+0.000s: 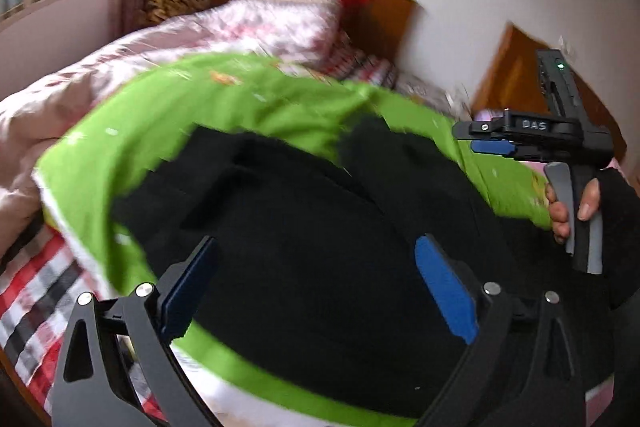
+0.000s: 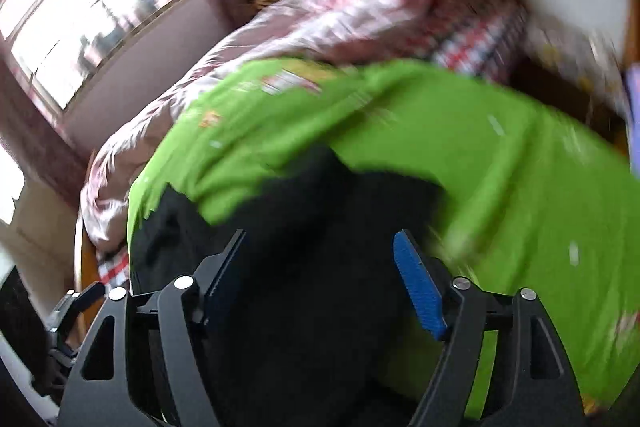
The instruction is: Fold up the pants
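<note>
Black pants [image 1: 304, 227] on green blanket [image 1: 248, 99], seemingly unfolded

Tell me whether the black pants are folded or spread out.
Cannot tell for sure: the black pants lie as one dark, blurred mass on the green sheet, with no fold line visible. Neither tongs grips them.

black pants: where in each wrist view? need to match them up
Left wrist: black pants fill centre and bottom, spread on the green sheet.
Right wrist: black pants sit lower centre, green sheet above and right.
Shared landmark: pink floral quilt behind the sheet.
</note>
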Demonstrator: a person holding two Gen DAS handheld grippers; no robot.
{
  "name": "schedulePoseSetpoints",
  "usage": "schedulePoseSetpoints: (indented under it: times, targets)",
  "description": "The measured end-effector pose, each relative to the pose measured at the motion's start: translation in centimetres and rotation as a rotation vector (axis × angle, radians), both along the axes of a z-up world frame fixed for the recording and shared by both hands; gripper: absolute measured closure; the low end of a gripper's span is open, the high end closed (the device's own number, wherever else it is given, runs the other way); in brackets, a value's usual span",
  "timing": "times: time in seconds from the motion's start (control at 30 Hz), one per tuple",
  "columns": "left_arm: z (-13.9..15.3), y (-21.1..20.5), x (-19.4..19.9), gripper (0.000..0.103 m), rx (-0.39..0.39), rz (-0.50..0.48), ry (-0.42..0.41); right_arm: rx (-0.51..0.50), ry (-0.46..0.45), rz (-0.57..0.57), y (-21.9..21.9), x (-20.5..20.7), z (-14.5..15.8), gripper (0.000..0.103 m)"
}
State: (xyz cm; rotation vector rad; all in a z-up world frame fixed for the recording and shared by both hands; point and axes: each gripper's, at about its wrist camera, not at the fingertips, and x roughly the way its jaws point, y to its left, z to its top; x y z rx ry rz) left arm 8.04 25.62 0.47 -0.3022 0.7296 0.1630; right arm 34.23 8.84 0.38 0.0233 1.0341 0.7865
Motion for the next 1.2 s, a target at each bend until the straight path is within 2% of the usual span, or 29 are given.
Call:
schedulePoseSetpoints:
  times: [0.13,0.17,0.23,0.27,0.3,0.33,0.43,0.53,0.67,0.77,0.87,0.93,0.97,1.0,1.03,1.07,1.1,1.2]
  targets:
    - [-3.7,-1.4,2.1,0.003,0.01,-0.021,0.142,0.075,0.112,-0.02,-2.4,-0.6,-3.5,0.031]
    - [-4.1,-1.7,2.2,0.002,0.061,-0.004,0.145,0.088,0.13,-0.012,-2.3,-0.7,-4.0,0.031]
    - [-4.3,-2.0,2.3,0.002,0.089,-0.009,0.17,0.117,0.148,0.014,-1.6,-1.3,-4.9,0.037]
    - [-4.2,-1.8,2.3,0.002,0.086,-0.008,0.173,0.125,0.146,0.024,-1.2,-1.4,-5.0,0.043]
    - [-4.1,-1.5,2.2,0.002,0.07,-0.003,0.171,0.141,0.172,0.033,-0.8,-1.3,-5.2,0.065]
    - [-3.6,-1.0,1.7,0.002,0.041,0.012,0.155,0.15,0.154,0.022,-0.6,-1.4,-4.8,0.086]
    - [-1.9,0.8,0.1,0.002,-0.016,0.055,0.078,0.147,0.01,0.056,0.8,-3.4,-1.8,0.089]
    - [0.0,2.7,-2.3,0.002,-0.024,0.144,-0.008,0.105,-0.123,0.143,3.7,-6.9,1.5,0.089]
    - [0.4,6.2,-4.9,0.002,-0.078,0.287,-0.05,0.08,-0.221,0.321,9.3,-12.5,4.1,0.089]
    - [-0.7,8.5,-6.6,0.002,-0.122,0.392,-0.034,0.035,-0.259,0.456,13.2,-16.5,3.4,0.089]
    - [-1.9,10.1,-8.5,0.002,-0.139,0.459,-0.018,-0.069,-0.253,0.56,17.3,-19.7,0.3,0.083]
    - [-2.1,11.0,-9.8,0.002,-0.119,0.488,-0.01,-0.154,-0.221,0.614,19.4,-21.3,-2.8,0.072]
    - [-2.3,11.3,-10.1,0.002,-0.112,0.499,-0.006,-0.162,-0.236,0.62,19.4,-21.9,-3.4,0.068]
    - [-2.5,11.6,-10.5,0.002,-0.109,0.501,0.001,-0.13,-0.263,0.651,19.4,-22.5,-3.3,0.05]
    - [-2.6,11.8,-10.7,0.002,-0.109,0.501,0.006,-0.109,-0.243,0.699,19.5,-22.9,-3.0,0.027]
    - [-2.9,12.1,-10.9,0.002,-0.109,0.503,0.009,-0.093,-0.228,0.726,19.3,-23.2,-2.7,0.017]
    - [-3.1,12.2,-11.0,0.002,-0.11,0.504,0.011,-0.08,-0.249,0.724,18.8,-23.4,-2.0,0.015]
    - [-3.3,12.4,-11.1,0.002,-0.141,0.494,0.005,-0.057,-0.339,0.647,16.5,-22.8,0.7,0.034]
